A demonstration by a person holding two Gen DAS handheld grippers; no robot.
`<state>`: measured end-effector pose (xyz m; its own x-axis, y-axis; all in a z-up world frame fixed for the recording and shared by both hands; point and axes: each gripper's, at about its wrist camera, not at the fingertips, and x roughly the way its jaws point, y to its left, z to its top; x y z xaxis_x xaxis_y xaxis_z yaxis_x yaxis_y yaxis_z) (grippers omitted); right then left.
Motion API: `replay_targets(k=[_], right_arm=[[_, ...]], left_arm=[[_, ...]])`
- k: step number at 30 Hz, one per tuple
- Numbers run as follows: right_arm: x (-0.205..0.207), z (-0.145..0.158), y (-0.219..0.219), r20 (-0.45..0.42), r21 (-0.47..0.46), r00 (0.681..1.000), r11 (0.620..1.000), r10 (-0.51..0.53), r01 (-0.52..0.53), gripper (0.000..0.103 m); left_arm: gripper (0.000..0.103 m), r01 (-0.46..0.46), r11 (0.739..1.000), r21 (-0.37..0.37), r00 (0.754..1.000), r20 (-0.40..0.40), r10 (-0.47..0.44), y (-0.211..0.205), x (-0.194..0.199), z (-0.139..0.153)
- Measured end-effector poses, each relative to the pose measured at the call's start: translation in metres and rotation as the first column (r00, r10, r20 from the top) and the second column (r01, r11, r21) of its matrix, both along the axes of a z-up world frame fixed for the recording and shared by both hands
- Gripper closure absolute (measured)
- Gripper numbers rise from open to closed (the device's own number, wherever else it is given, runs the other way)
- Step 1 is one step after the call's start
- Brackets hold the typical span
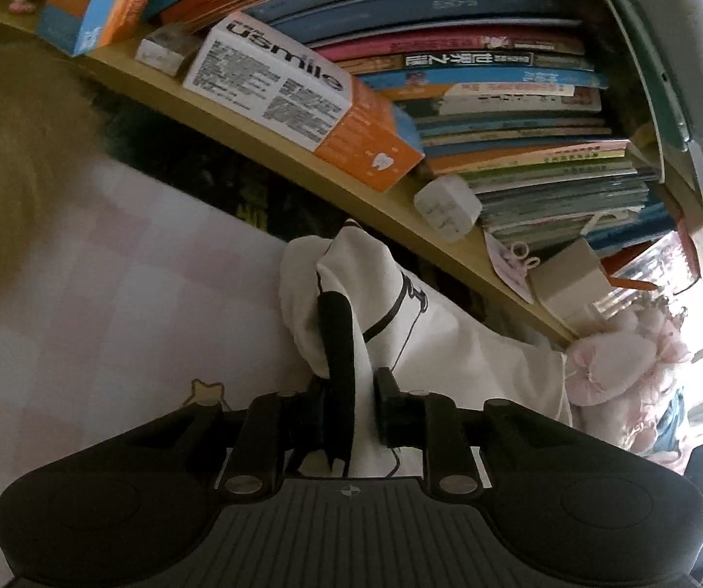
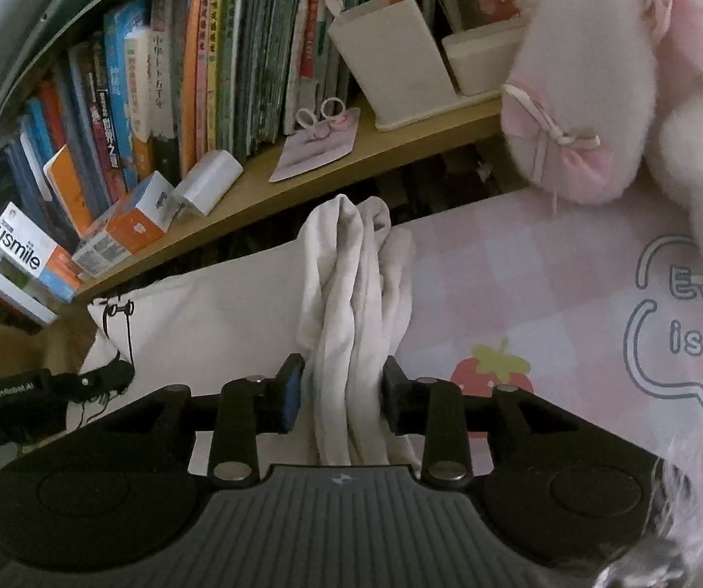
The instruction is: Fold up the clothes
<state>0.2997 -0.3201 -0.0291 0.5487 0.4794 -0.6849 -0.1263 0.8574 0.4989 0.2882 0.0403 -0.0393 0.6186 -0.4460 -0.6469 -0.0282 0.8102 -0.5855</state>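
Note:
A white garment [image 1: 375,264] with black trim and a thin black line drawing lies on a pink checked bed sheet [image 1: 131,269]. My left gripper [image 1: 351,406] is shut on a bunched corner of it; the black-trimmed fold rises between the jaws and fills the gap. In the right wrist view the garment's flat part [image 2: 204,304] spreads to the left. A twisted bunch of it [image 2: 351,269] stands between the jaws of my right gripper [image 2: 341,392], with both pads against the cloth. The left gripper [image 2: 106,377] shows at the lower left, at the garment's other corner.
Just beyond the garment runs a wooden shelf [image 2: 400,132] packed with books [image 2: 233,49], a usmile box [image 1: 273,83], small white boxes and a cream holder [image 2: 390,59]. A pink plush toy [image 2: 596,73] sits on the sheet to the right. A tan furry thing [image 1: 8,161] lies at the left.

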Motion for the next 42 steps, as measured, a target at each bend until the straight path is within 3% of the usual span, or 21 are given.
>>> replay_targets(k=[3, 4, 6, 10, 12, 18, 20, 25, 32, 42], right_arm=[[-0.001, 0.001, -0.003, 0.002, 0.01, 1.0, 1.0, -0.003, 0.003, 0.066], [-0.002, 0.002, -0.003, 0.003, 0.007, 1.0, 1.0, -0.008, 0.008, 0.062], [-0.006, 0.006, -0.003, 0.016, -0.025, 1.0, 0.999, -0.02, 0.02, 0.047], [-0.022, 0.015, -0.003, 0.072, -0.086, 0.997, 0.996, -0.003, 0.009, 0.042], [-0.031, 0.017, -0.005, 0.094, -0.111, 0.995, 0.994, -0.012, 0.023, 0.041], [-0.065, 0.028, -0.008, 0.181, -0.2, 0.981, 0.973, -0.076, 0.112, 0.025], [-0.078, 0.031, -0.005, 0.204, -0.235, 0.976, 0.964, -0.077, 0.125, 0.025], [-0.116, 0.041, 0.008, 0.245, -0.288, 0.968, 0.95, -0.048, 0.12, 0.023], [-0.162, 0.051, 0.025, 0.296, -0.369, 0.955, 0.925, 0.019, 0.096, 0.017], [-0.21, 0.051, 0.028, 0.285, -0.398, 0.959, 0.91, 0.002, 0.116, 0.005]], left_arm=[[0.071, -0.022, 0.999, 0.034, 1.0, 0.011, 0.022, -0.004, -0.003, 0.001], [0.064, -0.03, 0.998, 0.057, 0.999, 0.015, 0.029, -0.006, -0.004, 0.004], [0.052, -0.029, 0.992, 0.123, 0.999, 0.04, 0.024, -0.012, -0.009, 0.012], [0.039, -0.019, 0.966, 0.258, 0.993, 0.12, -0.012, -0.024, -0.026, 0.03], [0.038, -0.038, 0.949, 0.313, 0.989, 0.15, -0.01, -0.028, -0.036, 0.037], [0.025, -0.12, 0.899, 0.422, 0.979, 0.198, 0.038, -0.045, -0.071, 0.049], [0.021, -0.117, 0.889, 0.444, 0.978, 0.207, 0.025, -0.052, -0.086, 0.051], [0.018, -0.1, 0.866, 0.49, 0.975, 0.22, -0.012, -0.072, -0.123, 0.053], [0.018, -0.127, 0.85, 0.511, 0.972, 0.236, 0.004, -0.09, -0.162, 0.059], [0.011, -0.177, 0.818, 0.547, 0.97, 0.24, 0.049, -0.097, -0.204, 0.065]])
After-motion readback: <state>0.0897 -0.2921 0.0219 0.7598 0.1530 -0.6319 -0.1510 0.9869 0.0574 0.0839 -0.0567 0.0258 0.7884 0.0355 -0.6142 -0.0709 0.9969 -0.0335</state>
